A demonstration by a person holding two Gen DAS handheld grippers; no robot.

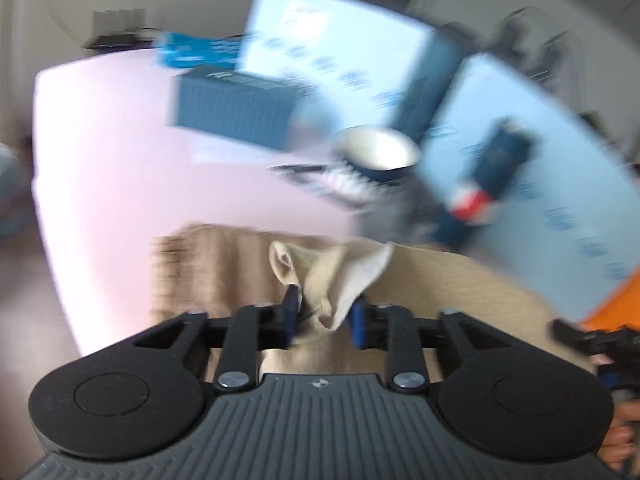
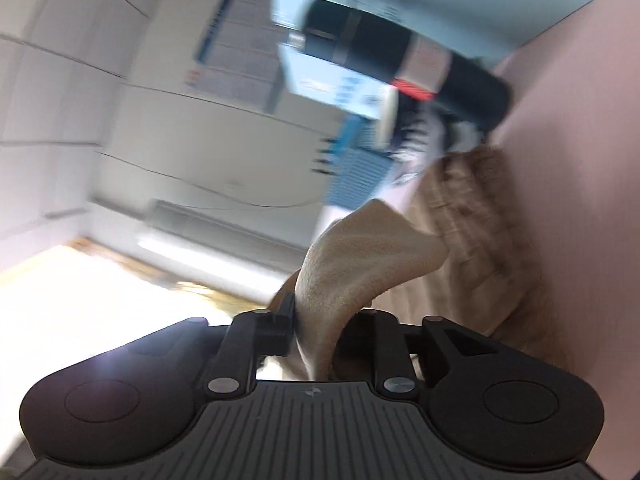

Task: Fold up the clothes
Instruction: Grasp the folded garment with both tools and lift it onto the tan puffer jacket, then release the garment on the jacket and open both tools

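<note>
Left wrist view shows, nearest to the camera, the left gripper (image 1: 325, 312) with its jaws closed down on a bunched corner of the beige garment (image 1: 440, 280); a small fold of cloth stands up between the blue pads. In the right wrist view the right gripper (image 2: 320, 330) is likewise nearly closed and pinches another edge of the same beige garment (image 2: 360, 256), which rises from the jaws in a curved flap. Behind the jaws, the rest of the cloth lies on the pink table (image 1: 120, 160) near its front edge, part of it smooth and part in rumpled ridges. Farther back stand a white-lined mug (image 1: 378, 154), a dark bottle (image 1: 486, 184) with a red band, and several light blue boxes (image 1: 332, 40) toward the far edge — all blurred, so the grippers seem to be in motion. My judgement: one fold is in progress, with two points of the garment lifted together. How many folds are already in the cloth I cannot tell — the lying part is too blurred. The lifted edge is not laid down and the rumpled part is not flat.
</note>
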